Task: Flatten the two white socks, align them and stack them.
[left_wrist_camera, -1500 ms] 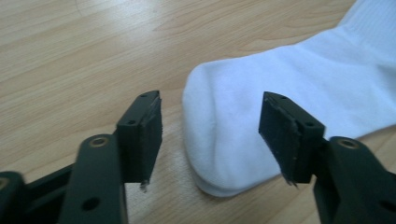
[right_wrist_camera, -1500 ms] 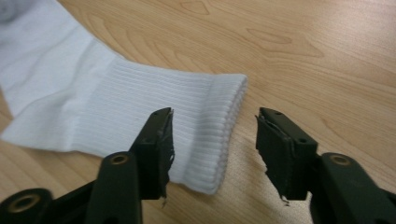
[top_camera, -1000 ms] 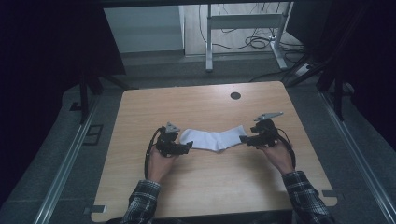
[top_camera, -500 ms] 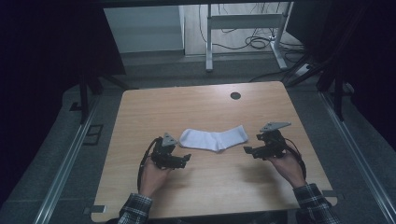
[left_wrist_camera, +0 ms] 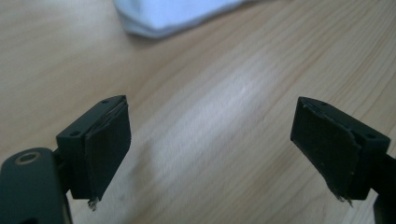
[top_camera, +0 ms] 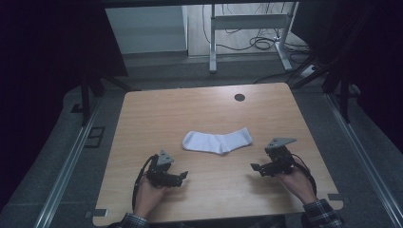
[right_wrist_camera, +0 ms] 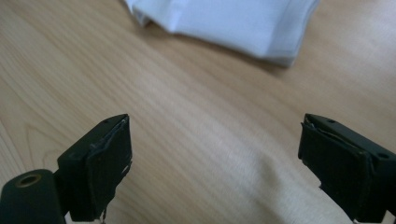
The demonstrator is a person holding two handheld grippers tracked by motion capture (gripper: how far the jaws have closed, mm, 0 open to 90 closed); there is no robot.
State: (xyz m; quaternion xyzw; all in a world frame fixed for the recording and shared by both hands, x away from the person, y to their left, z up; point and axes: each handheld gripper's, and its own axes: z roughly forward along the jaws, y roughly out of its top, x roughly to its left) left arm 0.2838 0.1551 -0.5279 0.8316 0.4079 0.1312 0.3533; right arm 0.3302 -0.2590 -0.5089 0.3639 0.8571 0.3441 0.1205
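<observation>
White sock [top_camera: 217,140]: plain, seemingly unmarked, flat on wooden table [top_camera: 199,109]. Left gripper [top_camera: 181,176], right gripper [top_camera: 255,167]: jaws apart, empty.

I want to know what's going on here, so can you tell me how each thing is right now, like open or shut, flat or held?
White fabric sock: lying flat on the table, bent in the middle, held by nothing.
Left black two-jaw gripper: open, jaws wide apart, short of the sock.
Right black two-jaw gripper: open, empty, short of the sock.
Light wooden table: bare apart from the sock.
</observation>
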